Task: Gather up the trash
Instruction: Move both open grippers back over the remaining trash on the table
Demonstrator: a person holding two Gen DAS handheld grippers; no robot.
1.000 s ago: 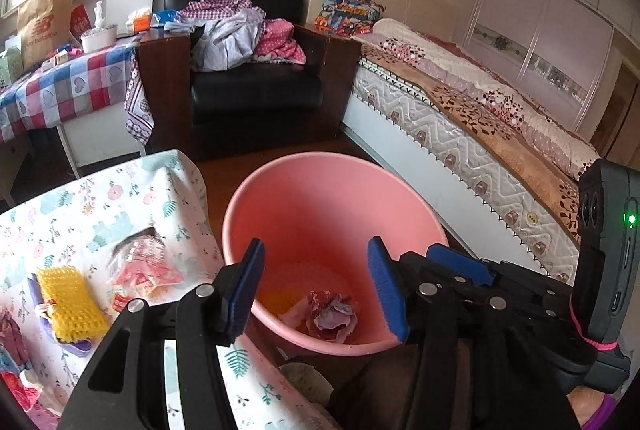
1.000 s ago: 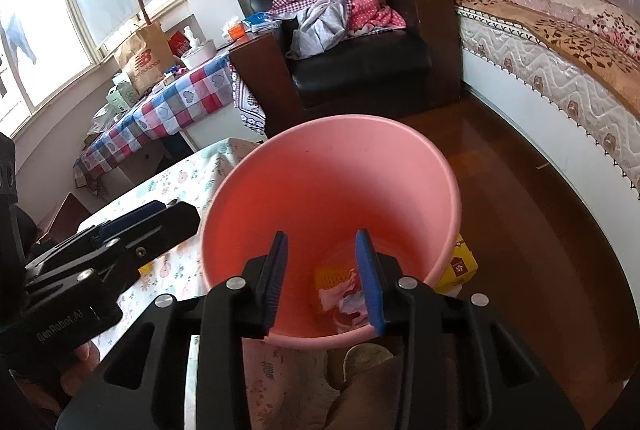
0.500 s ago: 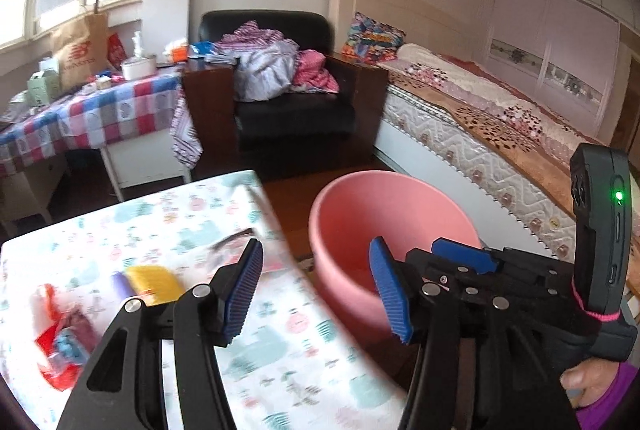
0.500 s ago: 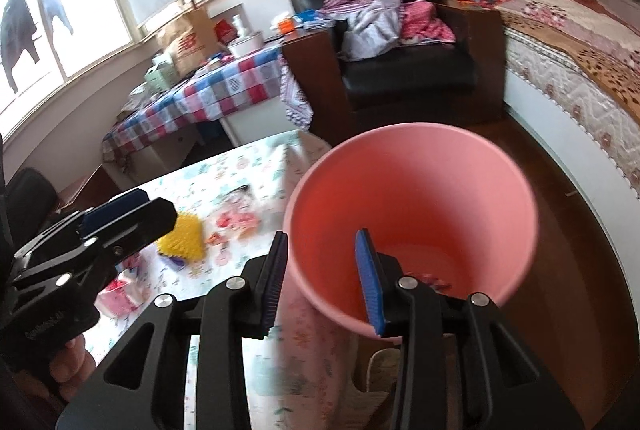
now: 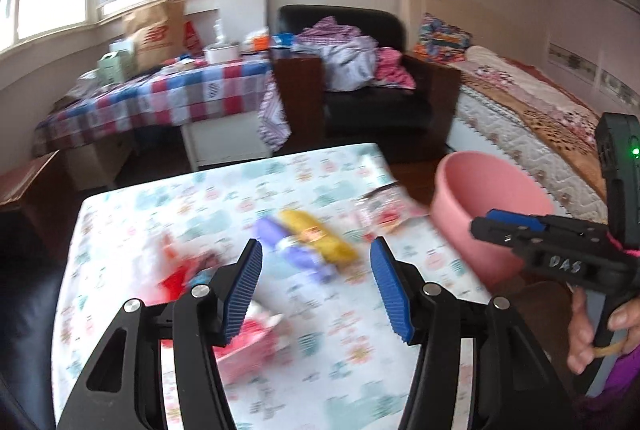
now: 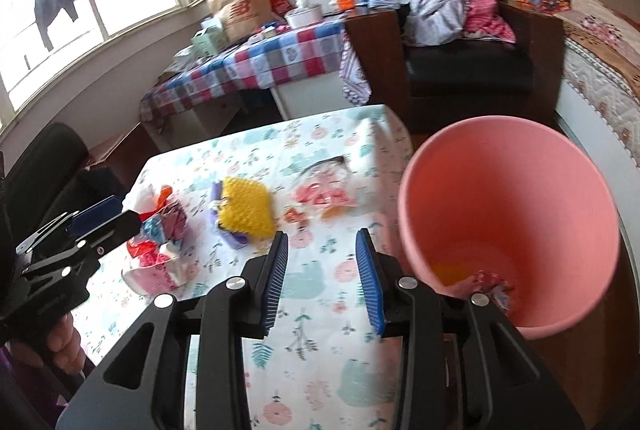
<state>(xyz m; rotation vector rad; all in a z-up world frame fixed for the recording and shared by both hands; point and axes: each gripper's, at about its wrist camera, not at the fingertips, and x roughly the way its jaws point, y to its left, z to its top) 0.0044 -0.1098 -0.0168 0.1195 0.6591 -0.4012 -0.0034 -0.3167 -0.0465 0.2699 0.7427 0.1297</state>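
Observation:
A pink bin [image 6: 508, 226] stands off the table's right edge, with crumpled trash [image 6: 490, 280] and a yellow scrap inside; it also shows in the left wrist view [image 5: 488, 213]. On the floral tablecloth [image 6: 320, 282] lie a yellow spiky item on a purple one [image 6: 246, 209], a clear pink-printed wrapper [image 6: 324, 189] and red, blue and pink wrappers [image 6: 160, 234]. My left gripper [image 5: 316, 290] is open and empty above the blurred yellow and purple items [image 5: 308, 242]. My right gripper [image 6: 322, 270] is open and empty over the cloth, left of the bin.
Behind the table stand a checkered-cloth table [image 6: 256, 65] with bags and boxes, a black armchair [image 6: 468, 69] piled with clothes, and a bed [image 5: 532, 125] at the right. A dark chair [image 6: 44, 165] sits at the table's left.
Both grippers swung left from over the bin to over the table. The table trash now lies ahead of them and the bin sits to the right. Both stayed open.

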